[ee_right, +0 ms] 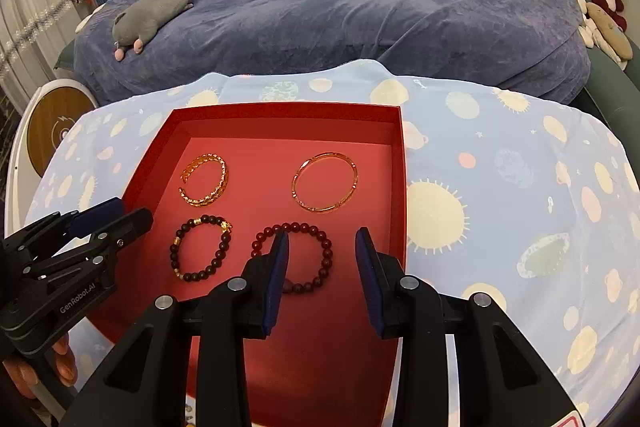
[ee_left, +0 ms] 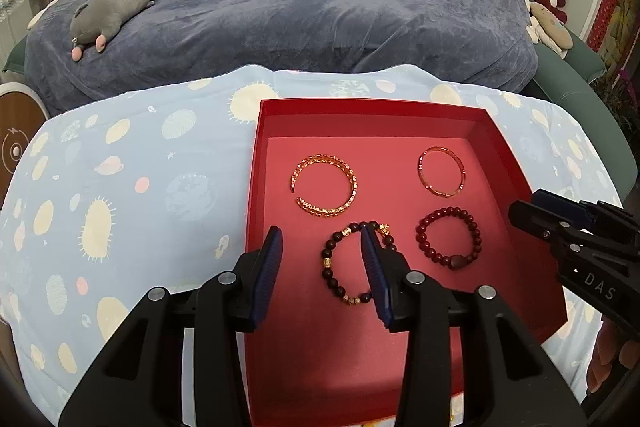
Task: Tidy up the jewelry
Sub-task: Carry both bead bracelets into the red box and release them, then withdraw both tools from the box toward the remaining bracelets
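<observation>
Black plastic left gripper (ee_left: pixel 322 247), right gripper (ee_right: pixel 322 247), navy ribbed fingers (ee_left: pixel 269 277), silver screws

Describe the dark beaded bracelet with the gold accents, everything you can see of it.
The dark beaded bracelet is a closed loop of round, glossy dark brown beads, broken up by a few small gold spacers and a gold charm at its far side. It lies flat on the floor of the red box, in the near left spot, beside the red beaded bracelet and apart from it. The left hand-held gripper hangs open above it; nothing visibly touches it.
</observation>
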`<state>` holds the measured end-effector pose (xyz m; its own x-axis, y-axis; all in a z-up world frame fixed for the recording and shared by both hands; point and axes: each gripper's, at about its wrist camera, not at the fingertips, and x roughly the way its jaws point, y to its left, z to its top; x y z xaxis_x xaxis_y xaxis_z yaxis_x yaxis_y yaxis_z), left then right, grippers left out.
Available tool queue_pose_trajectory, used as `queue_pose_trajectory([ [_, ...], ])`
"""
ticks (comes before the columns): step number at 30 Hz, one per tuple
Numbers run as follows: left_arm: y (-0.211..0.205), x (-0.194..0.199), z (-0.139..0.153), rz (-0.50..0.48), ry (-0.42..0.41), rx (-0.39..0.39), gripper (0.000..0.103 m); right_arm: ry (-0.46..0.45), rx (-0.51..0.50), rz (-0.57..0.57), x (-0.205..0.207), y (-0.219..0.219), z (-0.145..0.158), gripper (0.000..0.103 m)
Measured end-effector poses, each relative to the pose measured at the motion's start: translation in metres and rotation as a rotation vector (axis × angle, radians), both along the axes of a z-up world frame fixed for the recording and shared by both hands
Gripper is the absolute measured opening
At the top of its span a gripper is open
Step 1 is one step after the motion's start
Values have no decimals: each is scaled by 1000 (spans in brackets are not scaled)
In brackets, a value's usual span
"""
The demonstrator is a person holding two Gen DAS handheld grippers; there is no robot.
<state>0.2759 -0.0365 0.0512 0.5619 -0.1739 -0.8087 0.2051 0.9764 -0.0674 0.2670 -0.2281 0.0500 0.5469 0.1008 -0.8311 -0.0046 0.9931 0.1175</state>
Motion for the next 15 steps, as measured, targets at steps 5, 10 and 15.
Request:
queue_pose_trajectory([
  [5, 5, -26, 13, 0, -15, -8, 40, -10, -3, -5, -32, -2, 12, 34],
  [10, 8, -63, 19, -12, -20, -6, 40, -2, -9, -6, -71, 0, 14, 34],
  [15, 10, -100, 16, -21, -7, -8, 41, 25, -7, -15, -111, -1, 7, 34],
])
